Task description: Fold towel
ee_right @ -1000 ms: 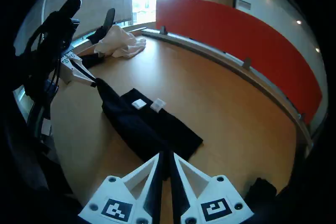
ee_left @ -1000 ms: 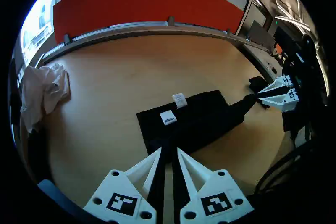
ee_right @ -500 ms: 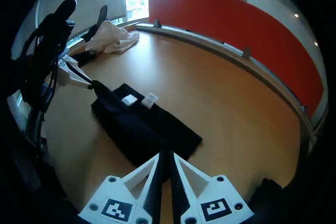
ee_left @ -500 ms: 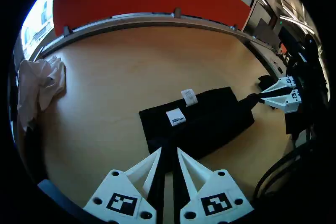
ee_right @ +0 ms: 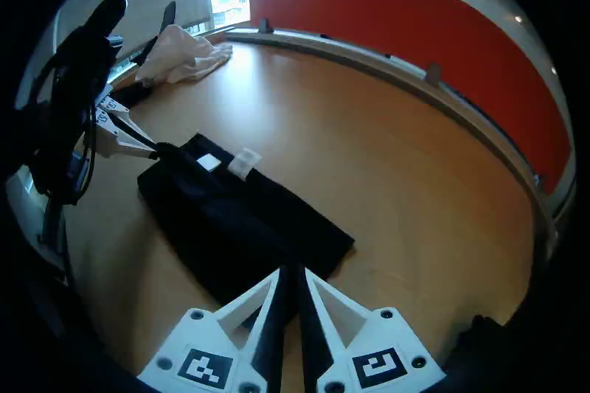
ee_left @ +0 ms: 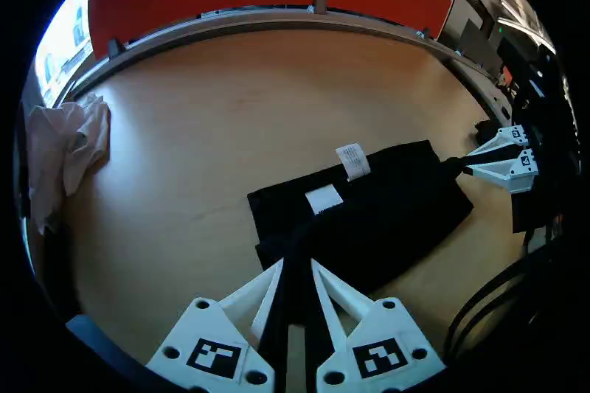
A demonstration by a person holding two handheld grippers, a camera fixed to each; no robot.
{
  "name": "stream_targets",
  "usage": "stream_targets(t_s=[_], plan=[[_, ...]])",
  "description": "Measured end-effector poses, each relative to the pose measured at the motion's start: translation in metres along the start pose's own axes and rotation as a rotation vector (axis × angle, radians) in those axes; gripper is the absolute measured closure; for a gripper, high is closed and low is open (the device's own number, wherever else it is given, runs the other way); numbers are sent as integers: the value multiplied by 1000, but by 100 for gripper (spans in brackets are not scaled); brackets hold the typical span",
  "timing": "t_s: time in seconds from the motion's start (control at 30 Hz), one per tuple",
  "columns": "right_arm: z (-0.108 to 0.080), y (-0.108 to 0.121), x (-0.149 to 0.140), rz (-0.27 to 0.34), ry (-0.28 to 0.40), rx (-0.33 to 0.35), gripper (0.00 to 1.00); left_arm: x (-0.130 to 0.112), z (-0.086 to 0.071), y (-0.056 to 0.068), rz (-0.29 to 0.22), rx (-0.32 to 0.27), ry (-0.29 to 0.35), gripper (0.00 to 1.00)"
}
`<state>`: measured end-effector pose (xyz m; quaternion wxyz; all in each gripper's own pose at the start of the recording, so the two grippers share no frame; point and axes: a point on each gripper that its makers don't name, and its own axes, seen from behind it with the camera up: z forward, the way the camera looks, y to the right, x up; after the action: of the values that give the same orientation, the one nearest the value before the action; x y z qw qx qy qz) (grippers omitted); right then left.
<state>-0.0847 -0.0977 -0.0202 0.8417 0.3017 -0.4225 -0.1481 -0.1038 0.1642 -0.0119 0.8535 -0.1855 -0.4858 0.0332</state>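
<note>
In the left gripper view, the left gripper [ee_left: 296, 249] has its fingers pressed together on the near corner of the black towel [ee_left: 383, 212], which lies folded on the wooden table [ee_left: 221, 113] with two white tags [ee_left: 353, 161] on top. At the far end the right gripper [ee_left: 472, 163] pinches another corner. A pale cloth [ee_left: 63, 146] sits at the table's left edge.

In the right gripper view, the right gripper [ee_right: 291, 279] appears clamped on the towel [ee_right: 228, 220], dark pads blending into dark fabric. The left gripper [ee_right: 147, 147] grips the far corner.
</note>
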Motion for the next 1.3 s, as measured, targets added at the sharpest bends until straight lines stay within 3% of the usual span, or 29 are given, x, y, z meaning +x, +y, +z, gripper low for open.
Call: stream_targets(t_s=[0.3,0.5,0.7,0.97,1.3], plan=[[12,7,-5,13,-14,-18,88,3,13,-8,4,21,1,77],[17,15,-6,5,-18,-49,74,3,19,-15,30,43,-7,61],[21,23,-2,-1,-16,-79,50,7,22,-20,50,57,-5,56],[26,35,4,0,-13,-108,38,16,26,-30,61,80,4,37],[29,51,15,5,-1,-147,33,30,28,-41,61,103,17,27]])
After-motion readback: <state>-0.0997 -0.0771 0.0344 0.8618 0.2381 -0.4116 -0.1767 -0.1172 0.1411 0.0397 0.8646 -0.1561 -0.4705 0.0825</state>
